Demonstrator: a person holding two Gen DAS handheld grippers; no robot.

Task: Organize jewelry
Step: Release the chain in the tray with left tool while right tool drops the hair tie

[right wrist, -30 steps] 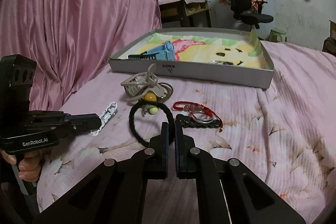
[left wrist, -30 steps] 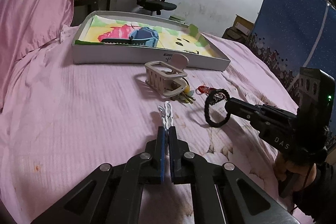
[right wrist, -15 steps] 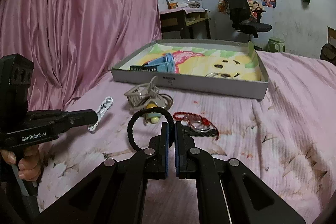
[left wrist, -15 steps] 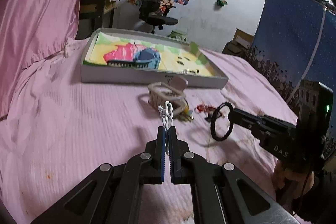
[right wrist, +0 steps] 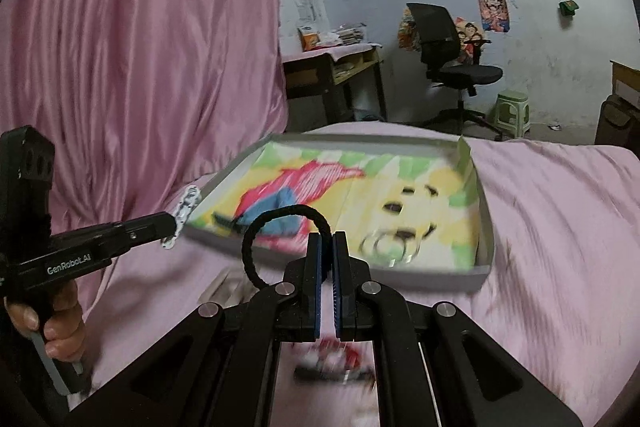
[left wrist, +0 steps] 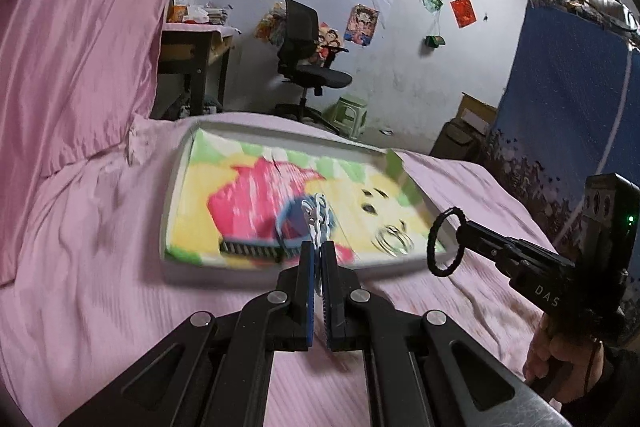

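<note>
- Left gripper (left wrist: 318,251) had its jaws pinched shut on a small white-and-silver hair clip (left wrist: 316,217), which stuck up out of the tips, held off the bed over the near edge of the tray (left wrist: 172,211).
- Right gripper (right wrist: 327,243) was clamped tight on a black hair tie (right wrist: 256,231); the loop hung off to the left of the tips, in front of the tray's near wall.
- Tray was a shallow grey box with a bright cartoon lining, lying on the pink bedsheet (left wrist: 80,287).
- Inside the tray: a dark comb (left wrist: 250,250) near the front wall, silver rings (left wrist: 394,241) to its right, blurred.
- Blurred red bracelet (right wrist: 340,355) lay on the sheet on the near side of the tray, under the right gripper.
</note>
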